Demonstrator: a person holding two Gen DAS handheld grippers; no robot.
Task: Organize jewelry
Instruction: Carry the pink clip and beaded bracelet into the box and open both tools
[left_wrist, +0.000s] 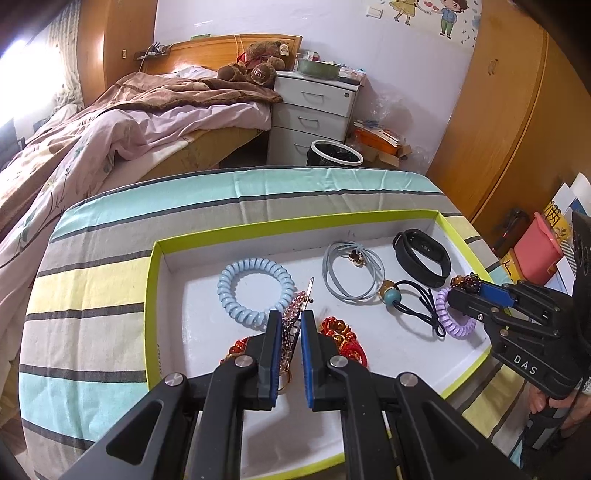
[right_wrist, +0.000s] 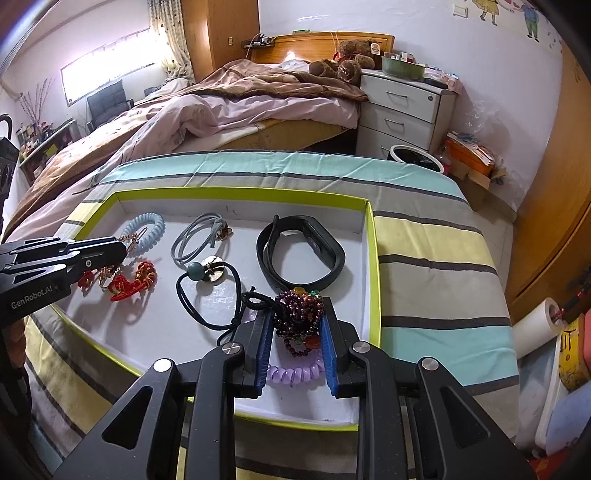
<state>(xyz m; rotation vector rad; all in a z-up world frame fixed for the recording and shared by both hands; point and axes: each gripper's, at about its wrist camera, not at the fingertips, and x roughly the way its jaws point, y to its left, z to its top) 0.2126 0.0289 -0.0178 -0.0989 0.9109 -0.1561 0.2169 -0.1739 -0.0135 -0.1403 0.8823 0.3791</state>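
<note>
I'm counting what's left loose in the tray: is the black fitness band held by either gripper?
No. The black fitness band lies free on the tray floor, ahead of the right gripper, which grips the dark beaded bracelet.

- Your tray (left_wrist: 373, 218) has a lime-green rim and white floor.
- Inside it, the coil hair tie (left_wrist: 255, 291) is pale blue, the fitness band (right_wrist: 306, 254) black.
- Under the tray, the cloth (left_wrist: 110, 266) is striped teal, grey and yellow.

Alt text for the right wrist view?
The right tool grips a dark purple bead bracelet above a lilac coil hair tie inside a green-rimmed tray of jewelry; the left tool holds a pink hair clip.
</note>
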